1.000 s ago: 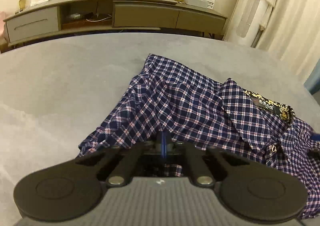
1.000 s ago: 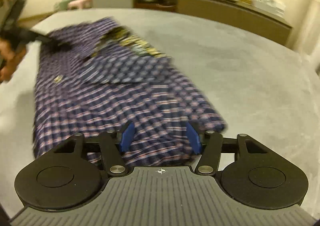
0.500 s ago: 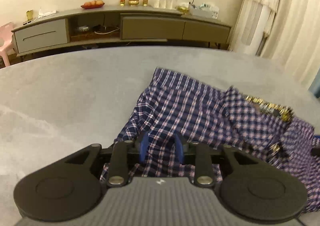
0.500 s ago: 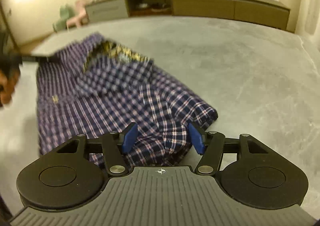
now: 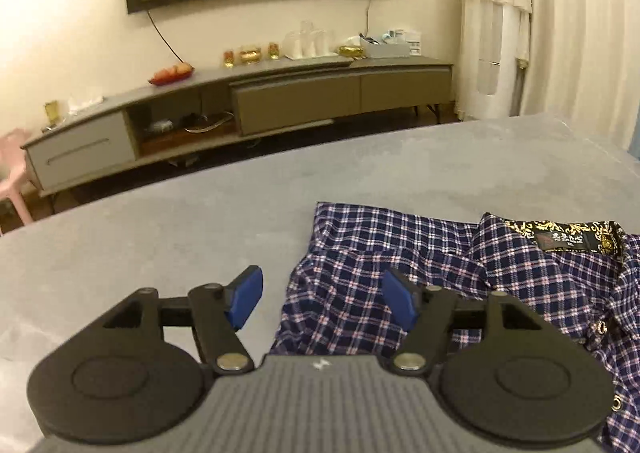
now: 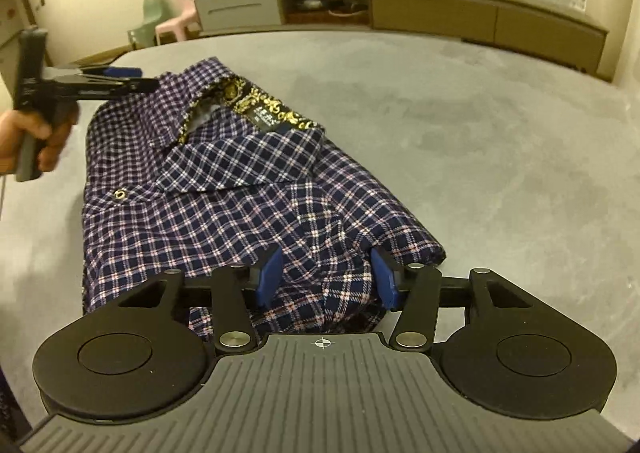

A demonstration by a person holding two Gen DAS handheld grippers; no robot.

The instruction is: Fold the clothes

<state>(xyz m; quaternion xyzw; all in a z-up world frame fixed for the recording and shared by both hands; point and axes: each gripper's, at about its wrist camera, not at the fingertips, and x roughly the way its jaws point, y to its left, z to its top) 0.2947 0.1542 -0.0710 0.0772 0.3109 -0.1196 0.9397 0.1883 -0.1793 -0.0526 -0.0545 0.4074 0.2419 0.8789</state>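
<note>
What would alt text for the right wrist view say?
A navy plaid shirt, folded into a long bundle, lies on a grey table, collar at the far end. The open right gripper straddles its near end; the left gripper hovers by the collar.

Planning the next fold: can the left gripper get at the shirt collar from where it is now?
Probably yes. The left gripper is open and holds nothing, over the shirt edge. The collar lies exposed on top, ahead to its right, nothing between. The right gripper is open at the far end.
</note>
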